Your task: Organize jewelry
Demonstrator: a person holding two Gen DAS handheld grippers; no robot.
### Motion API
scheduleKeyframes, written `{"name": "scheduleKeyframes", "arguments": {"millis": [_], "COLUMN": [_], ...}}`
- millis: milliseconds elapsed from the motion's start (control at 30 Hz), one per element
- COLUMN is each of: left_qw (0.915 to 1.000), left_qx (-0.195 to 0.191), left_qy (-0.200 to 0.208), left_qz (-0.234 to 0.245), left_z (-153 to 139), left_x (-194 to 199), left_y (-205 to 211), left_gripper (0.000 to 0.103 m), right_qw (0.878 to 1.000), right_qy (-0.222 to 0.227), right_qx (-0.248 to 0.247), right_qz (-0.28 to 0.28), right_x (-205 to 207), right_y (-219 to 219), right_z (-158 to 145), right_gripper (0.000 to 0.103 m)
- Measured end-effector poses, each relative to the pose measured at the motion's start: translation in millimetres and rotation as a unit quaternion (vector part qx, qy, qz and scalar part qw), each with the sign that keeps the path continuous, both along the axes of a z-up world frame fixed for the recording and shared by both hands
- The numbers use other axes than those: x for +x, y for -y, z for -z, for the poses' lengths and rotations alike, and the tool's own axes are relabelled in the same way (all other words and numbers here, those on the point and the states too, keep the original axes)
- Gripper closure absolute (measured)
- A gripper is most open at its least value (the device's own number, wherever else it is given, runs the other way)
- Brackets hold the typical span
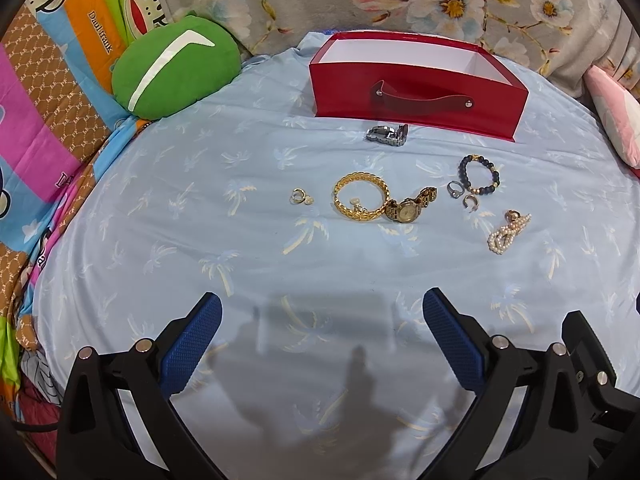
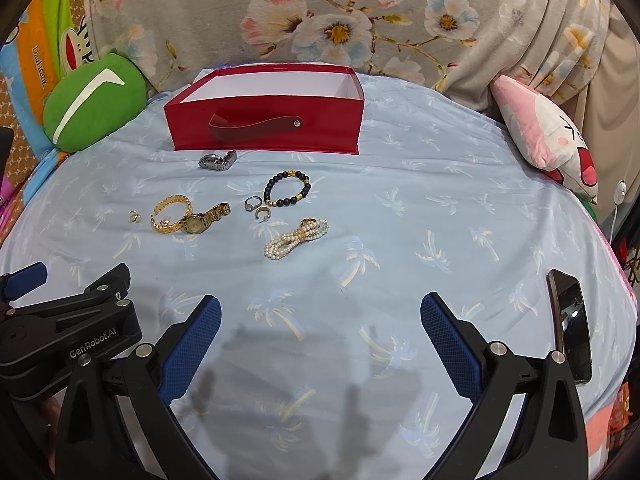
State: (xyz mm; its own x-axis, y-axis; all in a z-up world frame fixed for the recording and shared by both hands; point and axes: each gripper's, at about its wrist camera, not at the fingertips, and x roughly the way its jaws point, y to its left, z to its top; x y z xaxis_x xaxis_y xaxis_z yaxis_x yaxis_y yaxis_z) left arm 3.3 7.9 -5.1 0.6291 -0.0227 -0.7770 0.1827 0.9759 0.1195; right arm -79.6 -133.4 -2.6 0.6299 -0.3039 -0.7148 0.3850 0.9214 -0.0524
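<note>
Left wrist view shows the left hand-held gripper (image 1: 322, 312) spread wide, holding nothing, above the bed (image 1: 160, 240). The right hand-held gripper (image 2: 320, 314) likewise gapes. Jewelry (image 1: 362, 196) lies scattered before the red box (image 1: 416, 98).

Left wrist view: looks forward along left tongs (image 1: 322, 312), jewelry ahead, well apart, red box (image 1: 416, 92) beyond. Right wrist view: same facing along right tongs (image 2: 320, 314), set further right; box (image 2: 264, 124) ahead-left. Both share sheet (image 1: 160, 208), jewelry, box, green cushion (image 1: 172, 66).
</note>
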Motion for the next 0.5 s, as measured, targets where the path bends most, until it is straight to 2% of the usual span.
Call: {"name": "scheduleKeyframes", "arguments": {"millis": [500], "left_qw": [1.0000], "left_qx": [0.000], "left_qy": [-0.001], "left_qz": [0.001], "left_z": [-0.8], "left_x": [0.4], "left_y": [-2.8], "left_gripper": [0.005], "right_qw": [1.000], "right_qy": [-0.001], "right_qx": [0.000], "right_qz": [0.000], "right_x": [1.5], "right_y": [-1.5], "right_z": [1.3], "right_gripper": [0.005]}}
